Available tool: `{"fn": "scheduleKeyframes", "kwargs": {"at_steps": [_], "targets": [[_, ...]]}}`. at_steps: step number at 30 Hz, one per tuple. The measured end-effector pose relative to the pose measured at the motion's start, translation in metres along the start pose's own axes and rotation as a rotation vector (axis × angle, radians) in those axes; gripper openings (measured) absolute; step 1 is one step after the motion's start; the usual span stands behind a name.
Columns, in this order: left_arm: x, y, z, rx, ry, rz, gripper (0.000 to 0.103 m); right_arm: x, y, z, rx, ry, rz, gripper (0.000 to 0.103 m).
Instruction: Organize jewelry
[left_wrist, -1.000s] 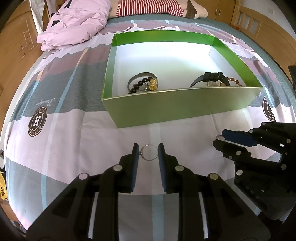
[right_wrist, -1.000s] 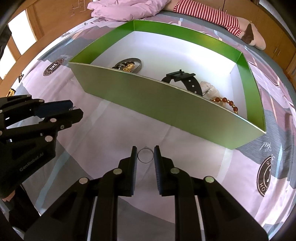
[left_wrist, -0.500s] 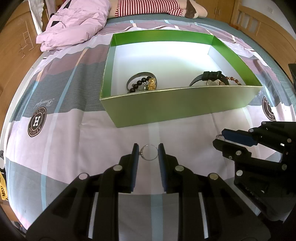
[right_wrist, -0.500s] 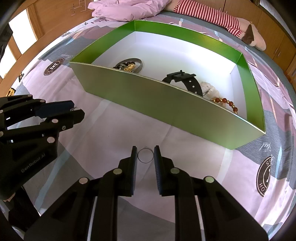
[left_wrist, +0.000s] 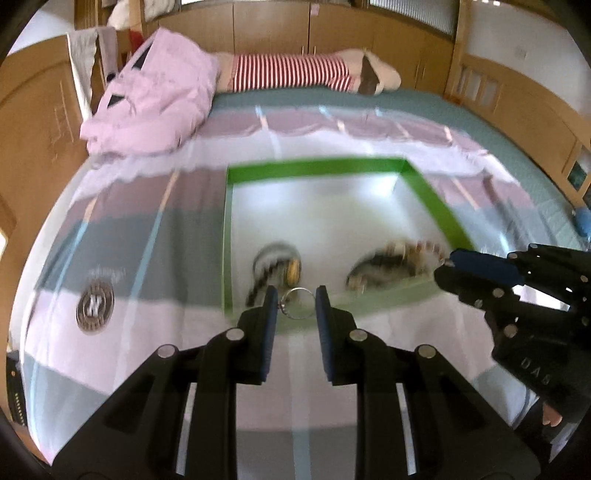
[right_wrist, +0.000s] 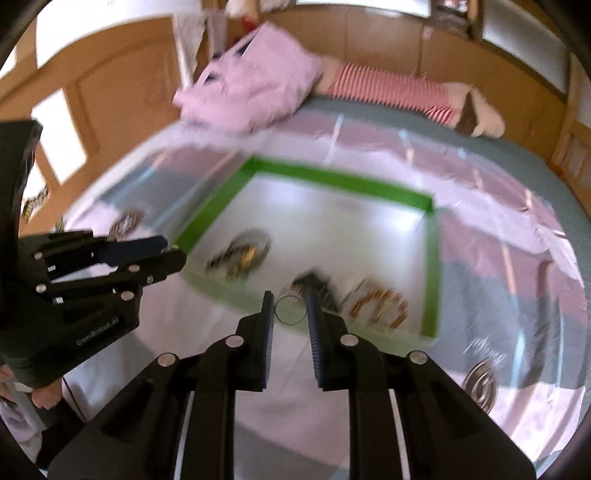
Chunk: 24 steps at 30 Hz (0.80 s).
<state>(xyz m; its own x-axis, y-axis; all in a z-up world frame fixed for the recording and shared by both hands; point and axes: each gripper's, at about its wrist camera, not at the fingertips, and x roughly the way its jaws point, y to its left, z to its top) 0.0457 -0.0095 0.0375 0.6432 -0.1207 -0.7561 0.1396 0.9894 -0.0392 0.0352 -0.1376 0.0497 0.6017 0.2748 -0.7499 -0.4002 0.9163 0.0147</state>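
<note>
Rings sit pinched in both tools: left tool (left_wrist: 294, 308) grips 1 ring (left_wrist: 299, 303), right tool (right_wrist: 290, 308) another ring (right_wrist: 290, 310), above the green box (left_wrist: 428, 192).

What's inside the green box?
In the green box lie a bangle with dark beads and something gold, a black watch and an amber bead bracelet. Blur and the near wall hide details.

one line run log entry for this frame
left tongs: shut on ring | right tongs: shut on ring | both at near wall of green box | bracelets, watch inside | view blurred
</note>
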Motion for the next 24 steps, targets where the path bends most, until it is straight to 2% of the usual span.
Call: {"fn": "scheduleKeyframes", "kwargs": {"at_steps": [6, 7, 8, 9, 10, 12, 13, 14, 15, 17, 20, 24], "targets": [[0.028, 0.0, 0.036, -0.02, -0.02, 0.006, 0.021, 0.025, -0.035, 0.024, 0.094, -0.007, 0.005, 0.019], [0.037, 0.0, 0.039, -0.022, -0.011, 0.009, 0.021, 0.029, -0.037, 0.024, 0.093, 0.003, -0.007, 0.02], [0.044, -0.001, 0.04, -0.021, -0.003, 0.014, 0.021, 0.038, -0.038, 0.022, 0.095, 0.025, -0.029, 0.027], [0.049, 0.0, 0.04, -0.019, 0.003, 0.016, 0.025, 0.043, -0.04, 0.021, 0.101, 0.044, -0.037, 0.035], [0.053, 0.0, 0.038, -0.018, 0.013, 0.014, 0.03, 0.046, -0.041, 0.02, 0.113, 0.051, -0.035, 0.037], [0.059, 0.003, 0.035, -0.035, 0.03, 0.009, 0.049, 0.045, -0.042, 0.019, 0.127, 0.051, -0.028, 0.045], [0.059, 0.007, 0.034, -0.049, 0.039, 0.007, 0.051, 0.042, -0.042, 0.019, 0.128, 0.044, -0.029, 0.049], [0.057, 0.01, 0.034, -0.061, 0.046, 0.002, 0.055, 0.039, -0.042, 0.019, 0.131, 0.035, -0.035, 0.061], [0.054, 0.013, 0.034, -0.08, 0.052, -0.007, 0.066, 0.033, -0.044, 0.02, 0.145, 0.012, -0.051, 0.077], [0.041, 0.018, 0.036, -0.118, 0.054, -0.028, 0.083, 0.021, -0.049, 0.02, 0.184, -0.036, -0.068, 0.093], [0.022, 0.017, 0.034, -0.112, 0.047, -0.002, 0.094, 0.005, -0.054, 0.015, 0.233, -0.081, -0.105, 0.102], [0.006, 0.011, 0.023, -0.081, 0.032, 0.082, 0.1, 0.004, -0.052, 0.009, 0.241, -0.045, -0.118, 0.102]]}}
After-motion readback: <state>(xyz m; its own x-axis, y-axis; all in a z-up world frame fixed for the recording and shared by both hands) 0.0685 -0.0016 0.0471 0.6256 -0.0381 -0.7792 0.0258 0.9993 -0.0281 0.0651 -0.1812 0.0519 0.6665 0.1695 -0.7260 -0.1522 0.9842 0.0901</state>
